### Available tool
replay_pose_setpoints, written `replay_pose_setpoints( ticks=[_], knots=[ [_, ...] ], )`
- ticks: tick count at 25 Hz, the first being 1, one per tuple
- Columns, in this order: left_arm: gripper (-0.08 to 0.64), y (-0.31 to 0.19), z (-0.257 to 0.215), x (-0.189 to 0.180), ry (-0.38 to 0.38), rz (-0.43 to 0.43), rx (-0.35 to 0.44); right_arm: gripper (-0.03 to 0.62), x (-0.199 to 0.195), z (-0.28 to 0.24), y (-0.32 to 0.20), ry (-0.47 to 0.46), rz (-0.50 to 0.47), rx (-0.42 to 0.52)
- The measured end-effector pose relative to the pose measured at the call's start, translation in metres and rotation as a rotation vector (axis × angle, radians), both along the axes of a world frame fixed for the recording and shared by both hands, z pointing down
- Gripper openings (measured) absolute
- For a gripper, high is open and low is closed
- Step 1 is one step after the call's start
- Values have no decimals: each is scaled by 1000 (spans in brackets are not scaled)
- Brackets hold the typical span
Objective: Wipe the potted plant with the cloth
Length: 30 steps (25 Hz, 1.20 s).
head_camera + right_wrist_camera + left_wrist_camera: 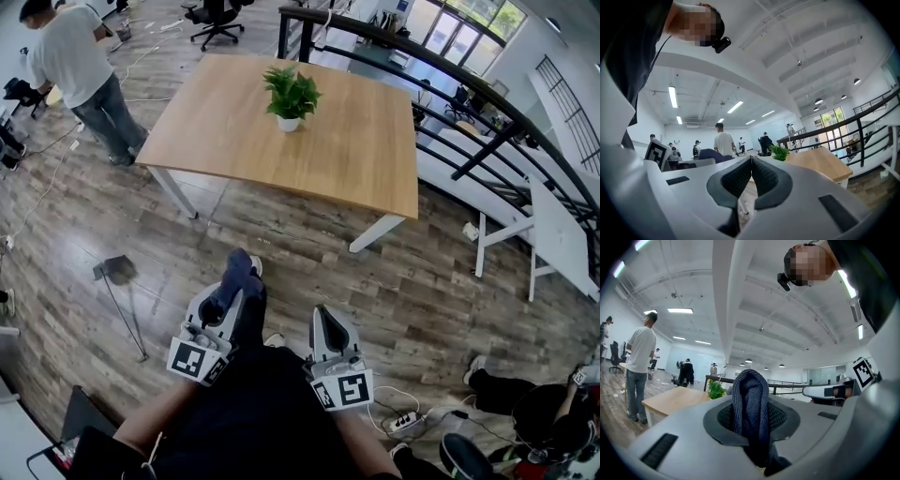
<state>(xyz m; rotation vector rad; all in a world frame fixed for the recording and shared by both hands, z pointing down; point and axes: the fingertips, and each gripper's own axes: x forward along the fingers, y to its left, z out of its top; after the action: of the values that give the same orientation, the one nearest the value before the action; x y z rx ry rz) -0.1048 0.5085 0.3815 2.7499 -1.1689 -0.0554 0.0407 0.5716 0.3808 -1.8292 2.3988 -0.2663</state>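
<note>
My left gripper (225,302) jaws pinching dark blue knitted cloth (235,275); my right gripper (325,319) jaws pressed together, empty. Green leafy potted plant (290,97) stands mid light wooden tabletop (366,159), well apart from me. Best approach tabletop first, lead with cloth fold, stroke leaves gently.

Wooden table (356,141) on plank floor (309,246); white-shirted person (70,56) near its left end; black railing (441,58) behind.

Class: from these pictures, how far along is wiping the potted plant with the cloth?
Done: the cloth is picked up, clamped in the left gripper. In hand: the approach; both grippers are low by the person's body, the right gripper shut and empty. Left: reaching the plant on the table, across a stretch of floor, and all the wiping.
</note>
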Motion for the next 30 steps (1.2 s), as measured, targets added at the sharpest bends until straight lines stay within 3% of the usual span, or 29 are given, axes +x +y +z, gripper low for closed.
replay_pose_setpoints(
  ticks=[8, 15, 21, 24, 30],
  knots=[
    [92, -38, 2, 39, 9, 45, -14, 18, 24, 9, -28, 60, -2, -71],
    [92, -98, 25, 66, 8, 99, -51, 18, 35, 20, -85, 127, -4, -74],
    [92, -192, 28, 86, 60, 128, -60, 18, 43, 20, -180, 114, -39, -56],
    [92, -250, 23, 90, 27, 147, -74, 18, 40, 2, -242, 69, -68, -17],
    [92, -354, 38, 82, -31, 150, -77, 20, 37, -9, -362, 136, -122, 47]
  ],
)
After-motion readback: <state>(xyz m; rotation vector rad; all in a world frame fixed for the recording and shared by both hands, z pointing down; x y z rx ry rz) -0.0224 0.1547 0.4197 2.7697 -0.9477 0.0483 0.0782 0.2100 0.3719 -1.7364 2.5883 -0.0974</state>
